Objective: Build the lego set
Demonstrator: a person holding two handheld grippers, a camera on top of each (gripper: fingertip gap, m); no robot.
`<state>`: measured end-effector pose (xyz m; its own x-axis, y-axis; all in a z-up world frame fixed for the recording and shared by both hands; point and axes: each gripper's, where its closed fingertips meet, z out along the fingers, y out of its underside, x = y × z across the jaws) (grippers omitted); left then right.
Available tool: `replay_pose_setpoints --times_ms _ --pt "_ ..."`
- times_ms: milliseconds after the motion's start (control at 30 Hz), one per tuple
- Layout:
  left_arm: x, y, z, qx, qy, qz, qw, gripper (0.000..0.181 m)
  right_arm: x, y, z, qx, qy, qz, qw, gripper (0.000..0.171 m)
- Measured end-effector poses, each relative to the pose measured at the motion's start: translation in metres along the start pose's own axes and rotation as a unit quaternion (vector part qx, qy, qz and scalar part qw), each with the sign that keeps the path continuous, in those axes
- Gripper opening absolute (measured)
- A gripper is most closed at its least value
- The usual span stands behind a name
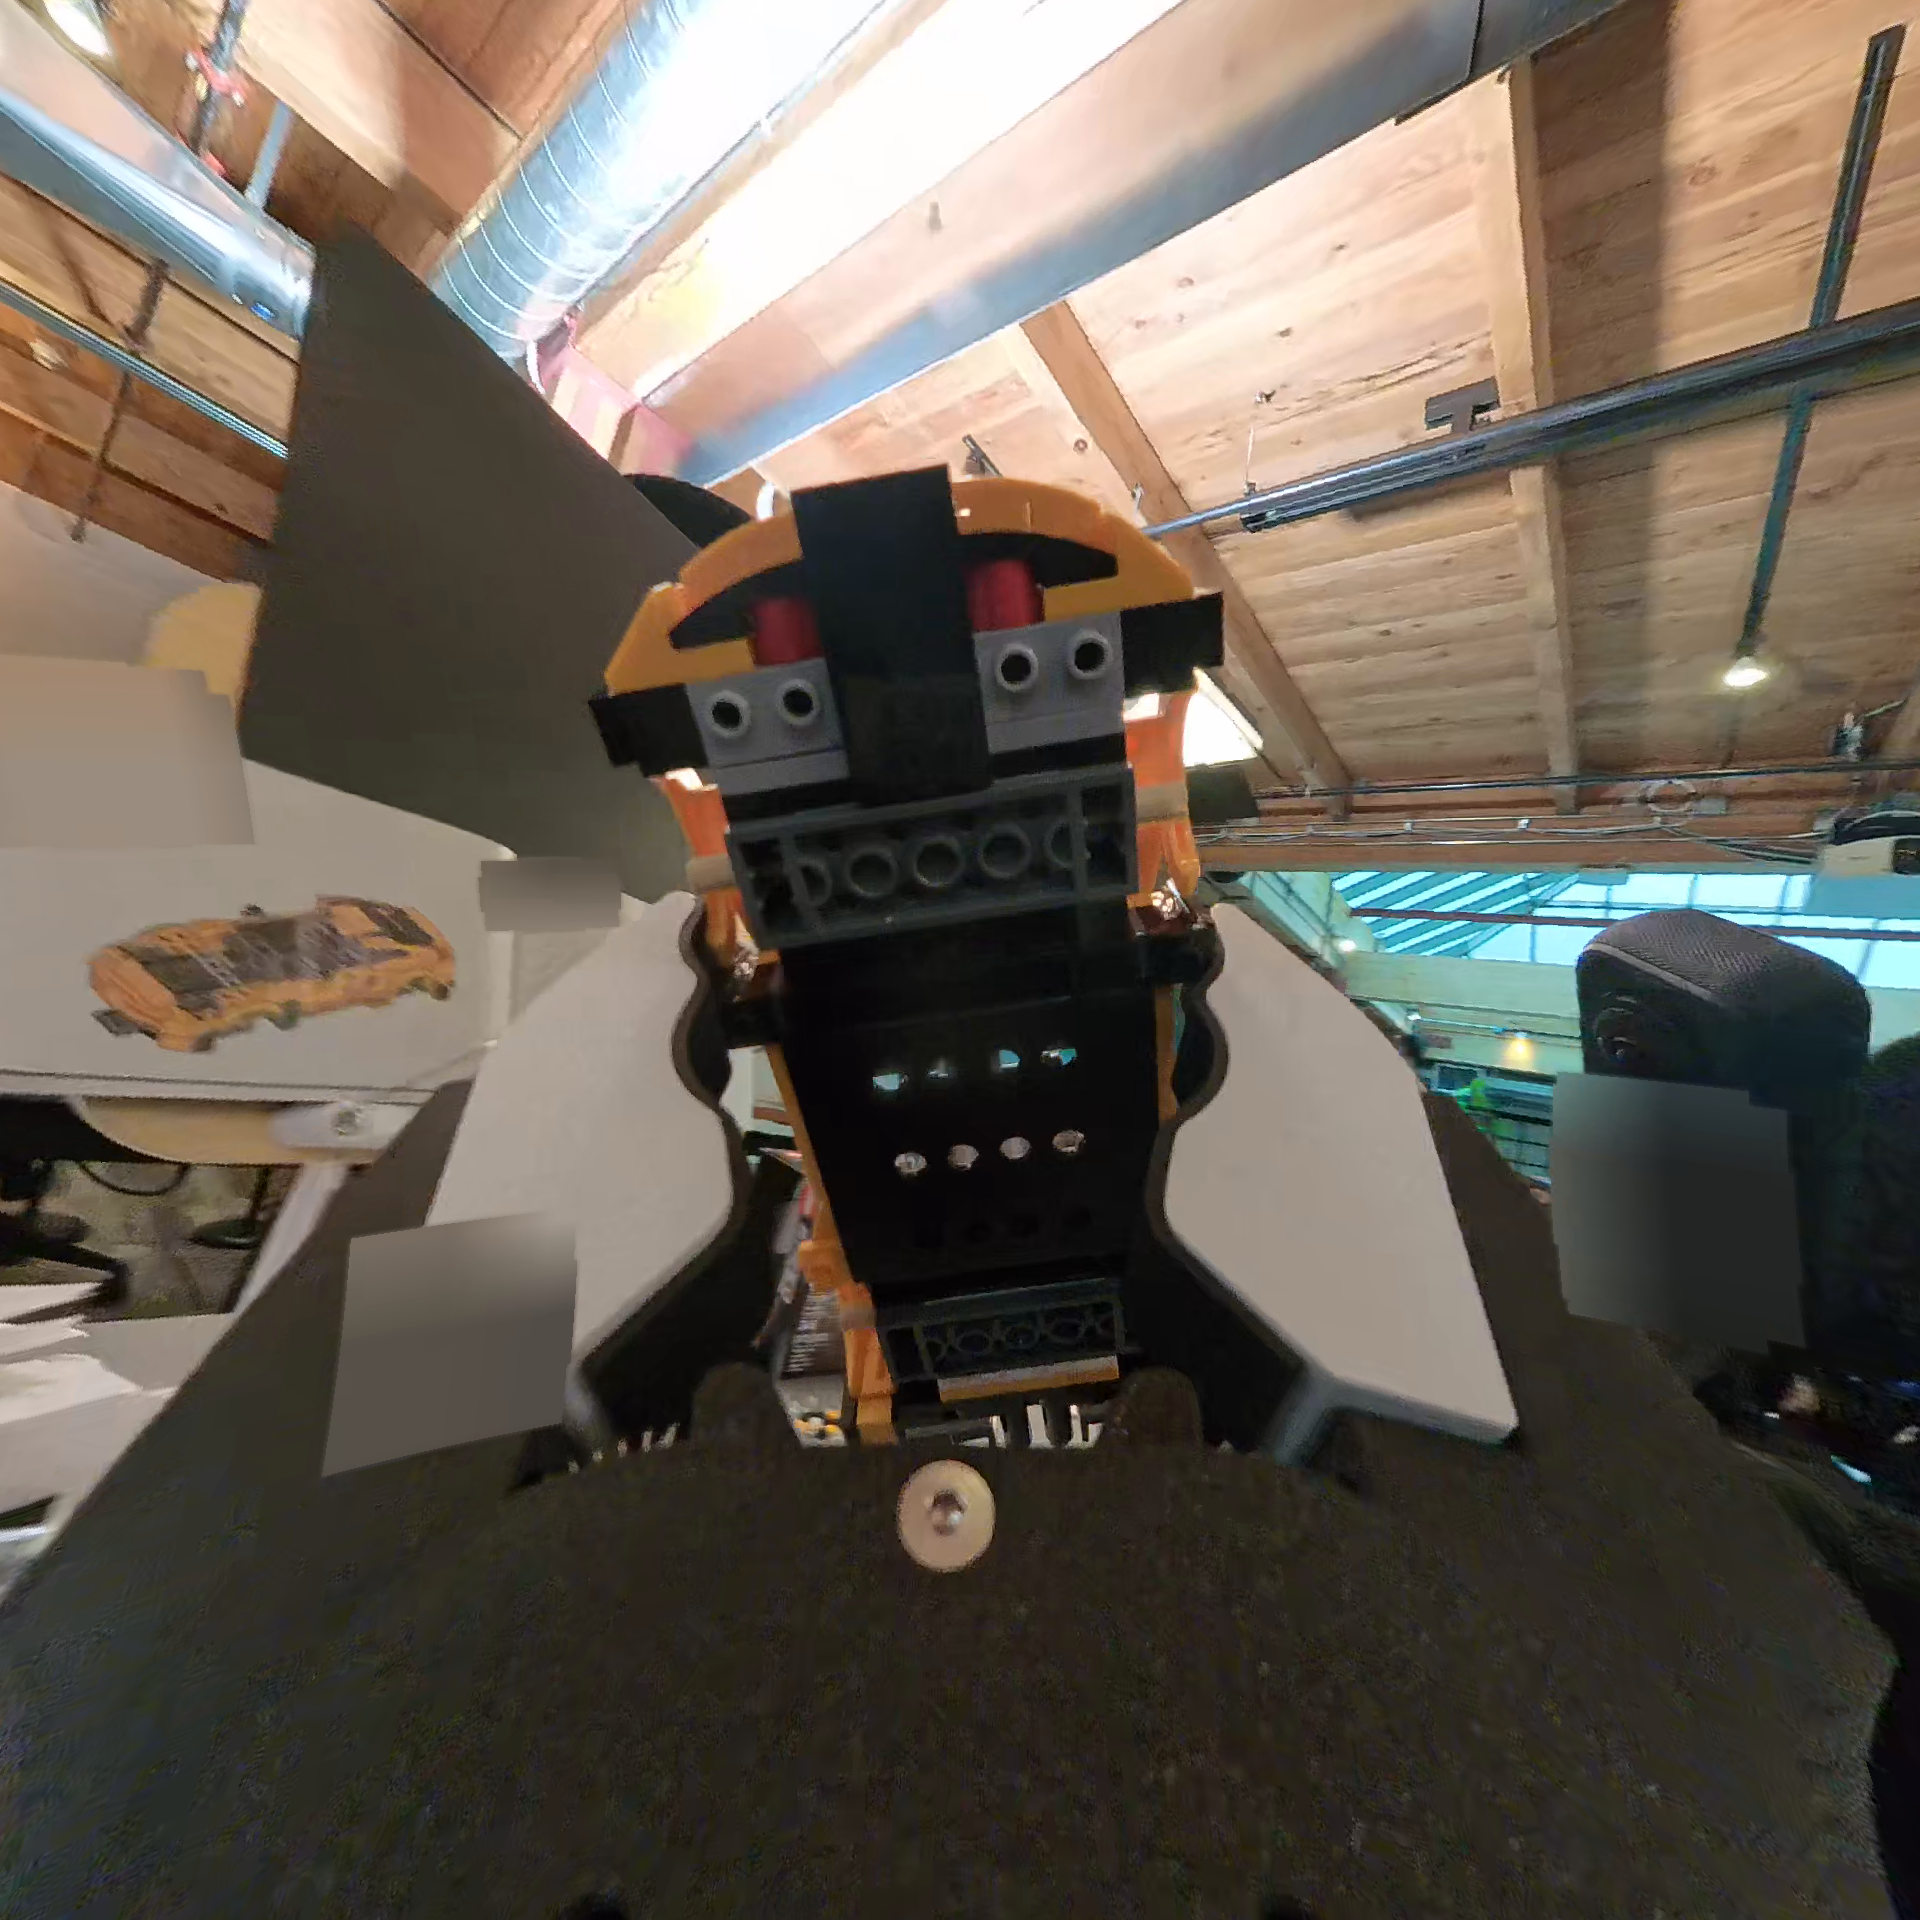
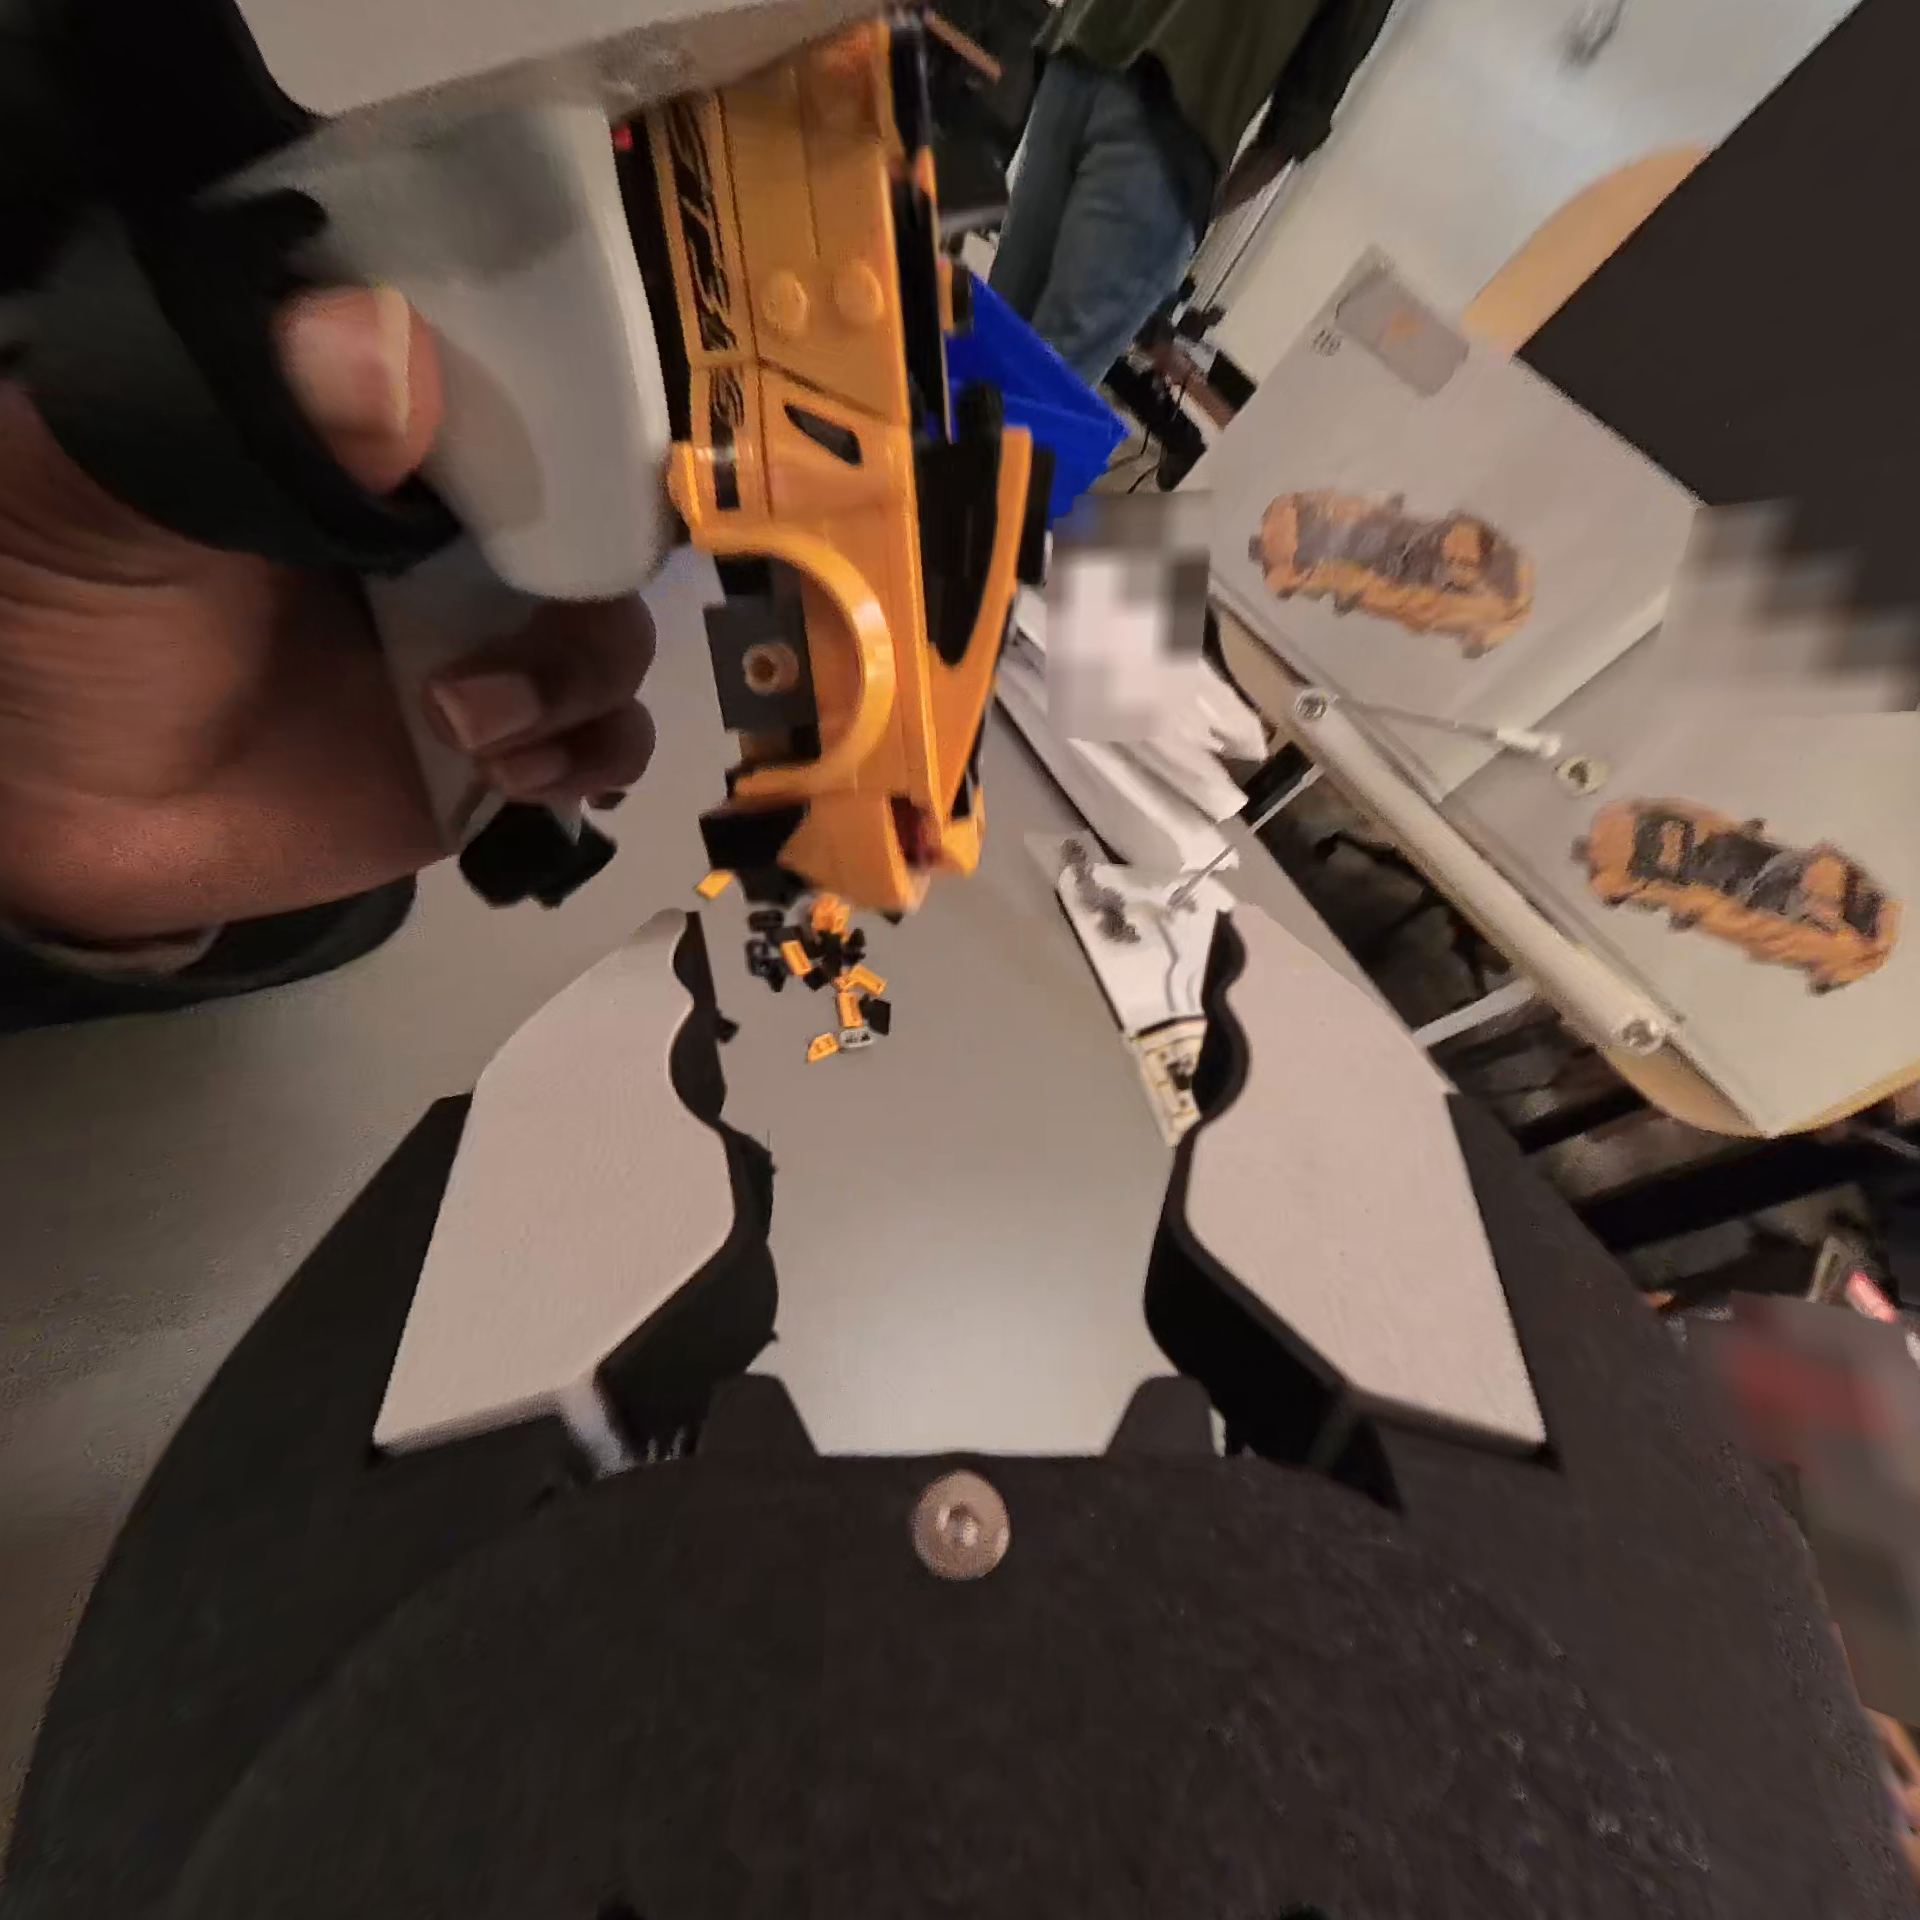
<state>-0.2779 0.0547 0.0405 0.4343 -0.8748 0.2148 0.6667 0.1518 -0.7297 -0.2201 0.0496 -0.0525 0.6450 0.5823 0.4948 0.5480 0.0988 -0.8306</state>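
My left gripper (image 1: 951, 997) is shut on the orange and black lego car (image 1: 935, 790) and holds it tilted up toward the ceiling, its black and grey underside facing the camera. In the right wrist view the same car (image 2: 831, 499) hangs nose-down above the grey table (image 2: 935, 1195), held by the other gripper and a person's hand (image 2: 156, 644). A small pile of loose orange and black lego pieces (image 2: 826, 966) lies on the table just under the car. My right gripper (image 2: 961, 997) is open and empty, low over the table, short of the pile.
An open instruction booklet with car pictures (image 2: 1507, 665) stands on a stand at the right; it also shows in the left wrist view (image 1: 270, 966). White paper sheets (image 2: 1132, 935) lie by the right finger. A blue bin (image 2: 1039, 416) and a standing person (image 2: 1122, 156) are behind. The tips of one gripper are about 11 cm away from the tips of the other.
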Motion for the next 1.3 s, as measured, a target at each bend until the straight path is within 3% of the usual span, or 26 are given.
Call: replay_pose_setpoints --times_ms 100,167,233,267,467,633,767,900,967,1067,1300 --pt "0.013 0.007 0.002 0.004 0.028 -0.031 0.999 0.084 -0.007 -0.015 0.003 0.045 0.008 -0.048 0.998 0.090" --pt "0.019 0.008 0.002 0.010 0.042 -0.049 0.998 0.084 -0.011 -0.024 0.003 0.070 0.038 -0.087 0.993 0.079" --pt "0.023 0.011 0.003 0.011 0.055 -0.060 0.997 0.085 -0.008 -0.035 -0.003 0.103 0.087 -0.114 0.984 0.054" --pt "0.024 0.011 0.003 0.011 0.062 -0.063 0.996 0.084 -0.005 -0.035 -0.004 0.106 0.099 -0.125 0.981 0.053" --pt "0.021 0.046 -0.004 -0.132 0.114 -0.145 0.974 0.096 0.029 -0.006 -0.017 0.081 0.100 -0.172 0.977 0.044" --pt "0.022 0.116 -0.041 -0.376 0.162 -0.155 0.899 0.096 0.038 0.044 -0.026 0.064 0.076 -0.285 0.953 0.044" --pt "-0.001 0.153 -0.065 -0.490 0.146 -0.171 0.842 0.100 0.046 0.082 -0.022 0.042 0.062 -0.321 0.944 0.044" --pt "-0.018 0.187 -0.073 -0.554 0.144 -0.119 0.811 0.102 0.047 0.112 -0.007 0.028 0.037 -0.369 0.928 0.044" --pt "-0.018 0.200 -0.075 -0.580 0.148 -0.116 0.793 0.084 0.045 0.127 0.001 0.023 0.021 -0.389 0.921 0.044" --pt "-0.027 0.223 -0.084 -0.632 0.130 -0.057 0.762 0.081 0.045 0.144 0.009 0.021 0.009 -0.427 0.904 0.044" --pt "-0.028 0.252 -0.097 -0.679 0.098 0.024 0.728 0.078 0.042 0.186 0.011 -0.016 -0.072 -0.446 0.892 0.052"
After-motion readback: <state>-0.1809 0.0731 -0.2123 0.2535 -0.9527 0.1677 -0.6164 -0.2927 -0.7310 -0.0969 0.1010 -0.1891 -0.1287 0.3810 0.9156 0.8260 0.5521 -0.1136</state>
